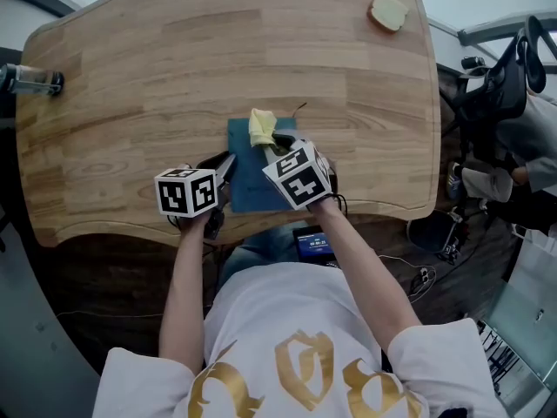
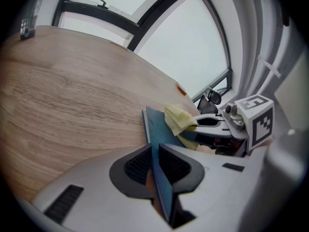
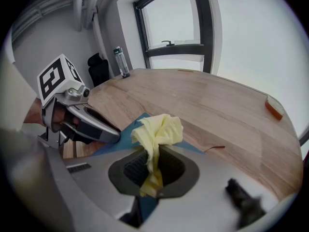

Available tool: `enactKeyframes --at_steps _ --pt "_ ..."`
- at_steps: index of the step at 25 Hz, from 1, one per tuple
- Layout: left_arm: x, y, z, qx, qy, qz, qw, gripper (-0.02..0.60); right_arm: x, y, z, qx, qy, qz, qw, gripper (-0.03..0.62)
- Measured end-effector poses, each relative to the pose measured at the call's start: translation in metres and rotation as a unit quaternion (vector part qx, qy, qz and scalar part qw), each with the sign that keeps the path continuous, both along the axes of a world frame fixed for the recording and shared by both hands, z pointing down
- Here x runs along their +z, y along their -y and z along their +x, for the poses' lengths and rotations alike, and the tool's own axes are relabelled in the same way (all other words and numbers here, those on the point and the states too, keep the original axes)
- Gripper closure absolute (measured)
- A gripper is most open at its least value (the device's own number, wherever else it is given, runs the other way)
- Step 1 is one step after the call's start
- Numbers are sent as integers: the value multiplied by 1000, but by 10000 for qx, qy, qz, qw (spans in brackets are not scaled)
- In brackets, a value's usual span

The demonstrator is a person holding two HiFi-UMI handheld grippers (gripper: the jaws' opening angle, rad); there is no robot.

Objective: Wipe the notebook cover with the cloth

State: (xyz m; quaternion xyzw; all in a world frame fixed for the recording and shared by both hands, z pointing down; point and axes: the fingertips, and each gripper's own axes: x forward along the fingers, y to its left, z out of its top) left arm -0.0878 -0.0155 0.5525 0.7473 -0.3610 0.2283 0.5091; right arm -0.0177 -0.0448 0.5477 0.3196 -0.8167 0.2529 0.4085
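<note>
Left tool (image 2: 155, 162) tight on notebook (image 2: 157, 125) edge

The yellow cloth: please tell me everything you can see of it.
The cloth is pale yellow, soft-looking and crumpled, like thin fabric. The right gripper is shut on it; a loose bunch sticks out past the jaws and sits on the far part of the blue notebook on the wooden table.
</note>
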Motion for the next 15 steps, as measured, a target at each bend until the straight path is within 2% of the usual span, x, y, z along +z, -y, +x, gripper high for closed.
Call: enactKeyframes --at_steps 15 --pt "1 0 0 -11 -31 -30 10000 526 -1 -19 -39 -610 179 -282 9976 553"
